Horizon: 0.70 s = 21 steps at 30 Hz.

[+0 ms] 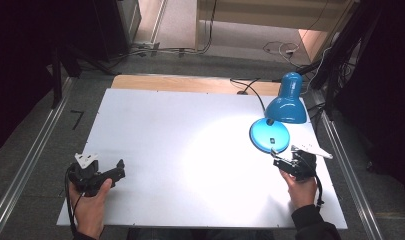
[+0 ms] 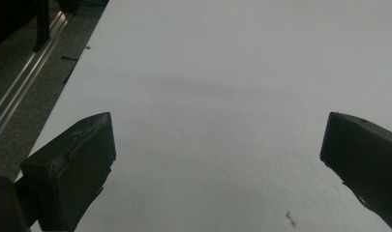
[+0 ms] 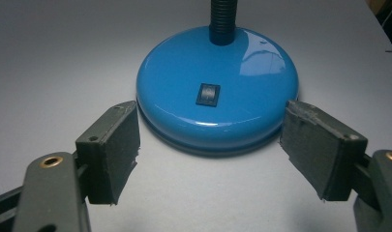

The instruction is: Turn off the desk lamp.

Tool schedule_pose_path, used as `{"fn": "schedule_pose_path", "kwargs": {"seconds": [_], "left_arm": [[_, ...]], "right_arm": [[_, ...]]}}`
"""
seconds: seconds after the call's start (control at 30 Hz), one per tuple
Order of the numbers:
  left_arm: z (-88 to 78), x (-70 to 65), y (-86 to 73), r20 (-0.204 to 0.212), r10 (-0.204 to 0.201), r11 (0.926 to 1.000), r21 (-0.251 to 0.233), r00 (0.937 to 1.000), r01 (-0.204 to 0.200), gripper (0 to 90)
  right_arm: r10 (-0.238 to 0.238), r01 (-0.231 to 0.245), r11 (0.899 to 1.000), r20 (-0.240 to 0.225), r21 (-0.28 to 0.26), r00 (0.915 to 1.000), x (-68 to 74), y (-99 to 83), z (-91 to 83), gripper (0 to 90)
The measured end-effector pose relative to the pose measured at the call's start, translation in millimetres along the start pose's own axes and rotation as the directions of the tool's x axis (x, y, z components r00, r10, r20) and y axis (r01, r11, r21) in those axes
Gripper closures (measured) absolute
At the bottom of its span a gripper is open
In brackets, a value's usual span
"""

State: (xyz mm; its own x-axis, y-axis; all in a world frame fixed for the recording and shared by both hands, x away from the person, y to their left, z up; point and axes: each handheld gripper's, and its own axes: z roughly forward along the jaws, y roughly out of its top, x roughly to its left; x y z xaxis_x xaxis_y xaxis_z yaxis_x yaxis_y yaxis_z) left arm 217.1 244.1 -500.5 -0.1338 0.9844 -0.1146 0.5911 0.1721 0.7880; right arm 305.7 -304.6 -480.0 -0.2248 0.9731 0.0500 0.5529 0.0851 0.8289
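Observation:
A blue desk lamp (image 1: 286, 105) stands at the right of the white table (image 1: 190, 150), lit, its shade tipped down over a bright pool of light. Its round blue base (image 1: 269, 135) (image 3: 218, 89) carries a small black rocker switch (image 3: 207, 94) and a black flexible neck (image 3: 222, 19). My right gripper (image 1: 282, 161) (image 3: 210, 150) is open just in front of the base, the pads (image 3: 113, 147) spread wider than the switch and apart from the base. My left gripper (image 1: 119, 172) (image 2: 218, 159) is open low over bare table at the front left, nothing between its pads (image 2: 72, 169).
The lamp's black cord (image 1: 250, 90) runs off the back edge over a wooden strip (image 1: 190, 82). Metal rails (image 1: 30, 155) flank the table on both sides. Cables (image 1: 280, 49) lie on the floor behind.

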Motion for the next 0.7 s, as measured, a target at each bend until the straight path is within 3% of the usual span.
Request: {"fn": "schedule_pose_path", "kwargs": {"seconds": [0.7], "left_arm": [[0.4,0.2,-0.2,0.001,-0.002,1.0,0.003,1.0,0.002,0.0]], "right_arm": [[0.007,-0.007,1.0,0.007,-0.022,1.0,2.9,4.8,7.7,31.1]]}}
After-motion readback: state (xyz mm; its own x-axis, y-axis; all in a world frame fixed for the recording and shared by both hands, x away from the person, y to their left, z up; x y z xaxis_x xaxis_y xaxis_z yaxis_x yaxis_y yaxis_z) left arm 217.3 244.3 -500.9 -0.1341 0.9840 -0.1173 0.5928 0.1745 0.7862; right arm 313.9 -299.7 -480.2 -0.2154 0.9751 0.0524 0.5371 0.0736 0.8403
